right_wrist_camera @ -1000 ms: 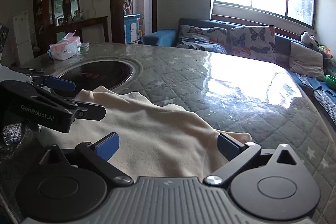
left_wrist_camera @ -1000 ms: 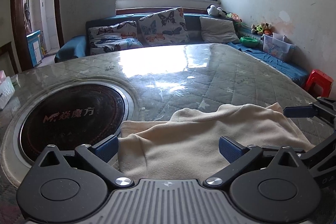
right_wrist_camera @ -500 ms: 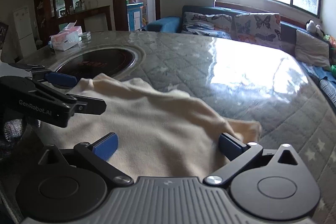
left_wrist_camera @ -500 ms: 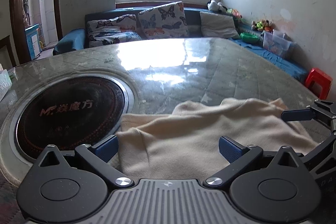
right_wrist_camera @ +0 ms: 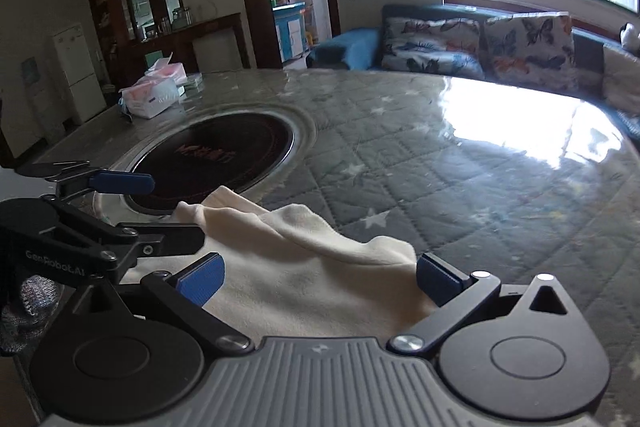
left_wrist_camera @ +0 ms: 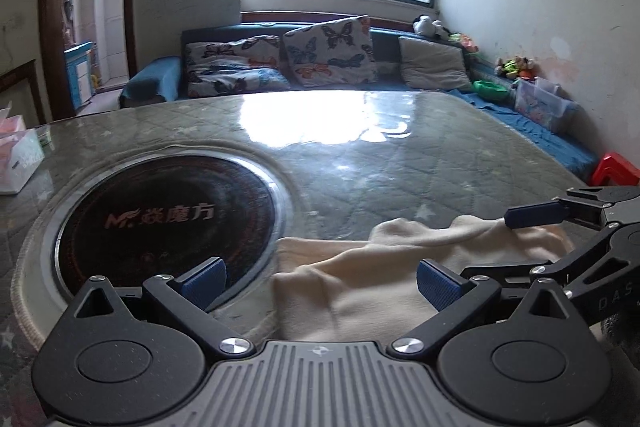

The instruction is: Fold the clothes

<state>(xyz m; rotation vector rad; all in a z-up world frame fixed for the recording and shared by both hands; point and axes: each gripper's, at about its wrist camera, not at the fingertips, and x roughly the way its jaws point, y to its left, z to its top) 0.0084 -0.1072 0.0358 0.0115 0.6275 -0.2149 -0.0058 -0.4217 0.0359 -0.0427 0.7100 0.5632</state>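
Cream garment bunched at near table edge, beside round black hob. Soft, light, floppy, probably easily slid on glossy top. Best pinched at hem corners. Left tongs and right tongs spread wide, nothing gripped.

Your right claw has its blue-padded jaws spread wide over the cream fleece garment, which lies rumpled on the quilted grey tabletop under a glossy cover. Your left claw reaches in from the left, also spread, beside the round black inset cooktop. A tissue pack sits beyond.
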